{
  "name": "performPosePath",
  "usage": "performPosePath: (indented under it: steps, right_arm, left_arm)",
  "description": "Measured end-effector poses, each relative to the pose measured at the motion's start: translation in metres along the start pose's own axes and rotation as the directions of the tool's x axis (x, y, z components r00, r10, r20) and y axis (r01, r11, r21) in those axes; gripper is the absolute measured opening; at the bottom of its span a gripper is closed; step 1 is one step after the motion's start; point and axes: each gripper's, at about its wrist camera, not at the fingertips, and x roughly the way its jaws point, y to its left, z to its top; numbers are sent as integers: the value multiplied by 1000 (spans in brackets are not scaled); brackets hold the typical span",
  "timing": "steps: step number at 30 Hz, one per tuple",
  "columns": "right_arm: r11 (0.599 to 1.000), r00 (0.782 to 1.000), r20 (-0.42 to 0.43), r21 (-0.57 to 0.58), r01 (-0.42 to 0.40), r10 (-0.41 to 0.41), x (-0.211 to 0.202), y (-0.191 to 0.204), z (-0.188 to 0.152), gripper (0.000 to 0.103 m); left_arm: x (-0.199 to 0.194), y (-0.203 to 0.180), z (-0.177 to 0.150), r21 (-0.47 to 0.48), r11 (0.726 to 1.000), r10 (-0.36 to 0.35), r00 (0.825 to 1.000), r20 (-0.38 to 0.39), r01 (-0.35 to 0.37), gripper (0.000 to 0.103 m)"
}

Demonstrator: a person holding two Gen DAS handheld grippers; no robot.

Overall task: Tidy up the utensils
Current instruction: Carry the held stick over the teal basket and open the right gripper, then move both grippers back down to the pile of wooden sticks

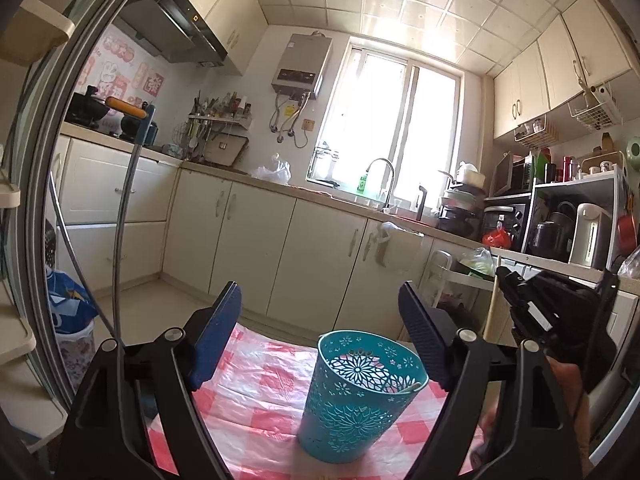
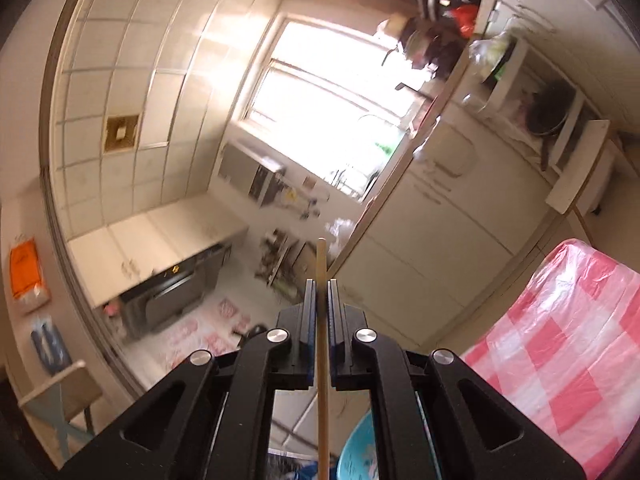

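While the left gripper [image 1: 320,340] hangs with its jaws spread wide and nothing between the pads, the teal cut-out basket [image 1: 360,396] stands upright just ahead of it, a little toward its right finger [image 1: 426,350]. That basket sits on the pink checked tablecloth [image 1: 256,392], and a pale, thin piece rests against the inside of its rim on the side nearer the right finger; what it is, I cannot tell. The rest of the inside looks bare through the lattice.

Over on the right gripper [image 2: 321,292], the jaws are pinched close on a slim wooden chopstick [image 2: 322,360], which runs straight along the line of the fingers, its tip poking out past the fingertips and its other end running back under the gripper body. From the left wrist view that right gripper [image 1: 540,304] shows off beyond the left one's right finger, raised above the table, a hand [image 1: 568,384] behind it. Below the right gripper's fingers, a sliver of the teal basket's rim [image 2: 356,452] peeks into view, with the checked cloth [image 2: 560,340] off to the right.
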Motion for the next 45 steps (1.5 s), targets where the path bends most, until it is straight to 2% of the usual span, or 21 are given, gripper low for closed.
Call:
performPosePath:
  steps: [3, 8, 11, 15, 17, 20, 21, 23, 24, 25, 28, 29, 30, 31, 35, 36, 38, 39, 41, 43, 45]
  right_arm:
    - [999, 998, 49, -5, 45, -45, 17, -3, 6, 6]
    - [991, 993, 68, -81, 106, -101, 36, -7, -1, 6]
    - [979, 992, 10, -158, 128, -128, 46, -7, -12, 6]
    - [951, 978, -135, -289, 112, -157, 53, -5, -34, 7]
    - [935, 967, -195, -343, 90, -164, 51, 0, -43, 16]
    - [903, 954, -246, -426, 53, -172, 34, 11, -48, 21]
    - [895, 947, -266, -444, 47, -182, 28, 13, -47, 28]
    - [892, 930, -303, -448, 54, -208, 15, 16, -45, 51]
    - [894, 917, -324, -443, 69, -231, 8, 17, -42, 59]
    - [892, 903, -341, -443, 91, -262, 3, 20, -41, 71]
    - [872, 842, -407, -470, 138, -353, -16, 25, -43, 83]
    - [846, 804, -430, -509, 161, -412, -23, 27, -48, 92]
    - [808, 751, -453, -561, 180, -481, -31, 27, -58, 94]
    - [779, 712, -466, -600, 182, -525, -35, 27, -66, 94]
    - [602, 502, -479, -791, 109, -720, -52, 8, -127, 95]
    - [577, 475, -476, -812, 85, -740, -54, 4, -138, 95]
    - [554, 451, -474, -831, 57, -757, -56, -5, -152, 91]
    - [577, 439, -500, -815, 52, -746, -55, -12, -156, 76]
    - [625, 413, -550, -778, 61, -726, -53, -24, -160, 52]
    - [652, 406, -575, -754, 72, -710, -50, -31, -165, 38]
    - [665, 413, -586, -744, 65, -697, -46, -30, -172, 33]
  left_arm:
    - [5, 3, 4, 6, 1000, 3, 1000, 8, -3, 77]
    - [11, 5, 5, -15, 1000, 3, 1000, -8, -4, 77]
    - [11, 2, 1, 7, 1000, 8, 1000, -12, -8, 78]
    - [13, 1, -2, 9, 1000, 21, 1000, -23, -21, 79]
    - [16, 3, -3, -3, 1000, 28, 999, -43, -29, 81]
    - [19, 7, -5, -16, 999, 42, 997, -66, -43, 82]
    - [19, 9, -5, -18, 999, 46, 996, -72, -48, 83]
    - [20, 11, -7, -21, 998, 57, 994, -88, -59, 84]
    - [21, 13, -8, -23, 998, 61, 993, -98, -63, 86]
    - [21, 15, -9, -18, 998, 64, 991, -115, -67, 87]
    - [22, 17, -14, 11, 997, 75, 986, -151, -74, 88]
    - [22, 19, -15, 17, 997, 78, 983, -168, -76, 89]
    - [22, 21, -17, 23, 997, 78, 980, -183, -75, 90]
    - [22, 22, -18, 29, 997, 79, 977, -196, -74, 92]
    - [33, 26, -23, 80, 995, 76, 959, -273, -56, 95]
    - [37, 27, -26, 92, 994, 78, 950, -303, -52, 95]
    - [48, 30, -34, 106, 994, 75, 922, -379, -38, 95]
    - [53, 29, -39, 119, 992, 81, 903, -421, -34, 95]
    - [70, 27, -56, 185, 983, 113, 840, -531, -15, 95]
    - [80, 27, -73, 219, 976, 125, 781, -612, 15, 95]
    - [86, 31, -86, 200, 979, 108, 734, -670, 38, 95]
